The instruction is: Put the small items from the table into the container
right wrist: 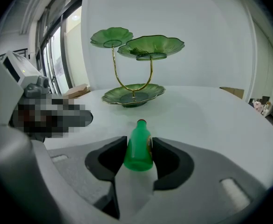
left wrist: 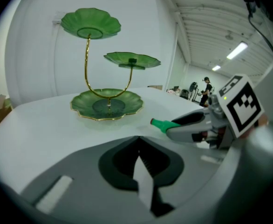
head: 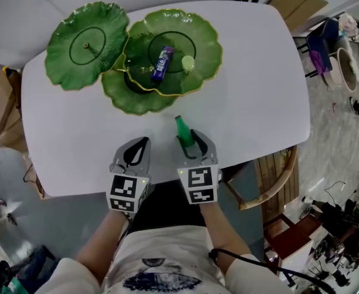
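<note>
Two fingers of the right gripper (right wrist: 139,143) are squeezing the little green bottle (right wrist: 139,155), standing on the counter (right wrist: 211,120) between them. The left gripper's (left wrist: 139,141) fingers are sitting pressed together, empty. Next, the bottle is probably needing a lift to the leaf stand (right wrist: 150,94) far ahead.

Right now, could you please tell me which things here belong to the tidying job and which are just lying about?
Job: green bottle in the right tongs; green tiered stand; purple packet and pale green item already on it.
Lying about: wooden chair; cardboard box beside the table.
</note>
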A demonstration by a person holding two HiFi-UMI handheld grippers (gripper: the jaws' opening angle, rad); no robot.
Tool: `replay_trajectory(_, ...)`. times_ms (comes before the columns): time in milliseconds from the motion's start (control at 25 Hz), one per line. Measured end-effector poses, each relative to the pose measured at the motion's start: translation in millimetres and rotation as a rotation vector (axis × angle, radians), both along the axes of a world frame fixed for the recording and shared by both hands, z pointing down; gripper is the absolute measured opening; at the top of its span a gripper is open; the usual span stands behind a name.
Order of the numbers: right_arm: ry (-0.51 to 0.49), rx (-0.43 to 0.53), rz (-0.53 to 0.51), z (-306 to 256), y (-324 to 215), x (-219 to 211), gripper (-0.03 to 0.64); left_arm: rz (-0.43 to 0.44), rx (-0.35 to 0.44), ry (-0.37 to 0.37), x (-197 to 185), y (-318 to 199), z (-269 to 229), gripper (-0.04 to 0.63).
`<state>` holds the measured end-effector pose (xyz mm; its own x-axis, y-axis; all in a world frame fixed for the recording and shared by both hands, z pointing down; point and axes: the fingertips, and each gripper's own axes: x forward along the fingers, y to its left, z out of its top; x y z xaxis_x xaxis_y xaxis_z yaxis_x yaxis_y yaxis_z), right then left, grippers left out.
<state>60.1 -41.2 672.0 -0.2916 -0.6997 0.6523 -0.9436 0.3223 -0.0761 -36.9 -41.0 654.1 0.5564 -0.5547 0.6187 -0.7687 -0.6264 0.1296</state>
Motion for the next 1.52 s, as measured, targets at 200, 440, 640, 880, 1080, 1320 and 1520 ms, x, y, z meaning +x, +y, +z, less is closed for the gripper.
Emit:
replay_trajectory(200,-0.003,0.024,-0.001,-13.1,10.9,-6.6,0.164,-0.019,0.029,0.008,-10.0,7.9,-11.7,-0.011)
replay_trajectory(440,0.006,0.071,-0.025,-44.6,24.8,-20.4,0.164,-0.033,0.081,0.015,-23.5,19.4,-38.0,-0.011)
replay_trajectory(640,0.004,0.106,-0.025,-78.8,38.0,-27.6,0.164,-0.047,0.115,0.018,-38.4,31.9,-66.6,-0.011)
replay_trajectory(880,-0.004,0.156,-0.012,-120.0,41.5,-23.9,0.164,-0.058,0.139,0.003,-52.6,40.7,-95.0,-0.011)
replay_trajectory(1080,0.003,0.187,-0.011,-141.4,38.9,-13.6,0.164,-0.065,0.138,0.006,-50.1,42.0,-113.2,-0.011)
replay_trajectory(1320,-0.007,0.214,-0.048,-171.1,19.0,-10.8,0.164,-0.065,0.164,0.019,-30.9,21.8,-133.6,-0.011)
replay_trajectory(1520,-0.014,0.242,-0.074,-189.1,-1.4,-1.0,0.164,-0.072,0.180,0.027,-12.9,-1.5,-145.7,-0.011)
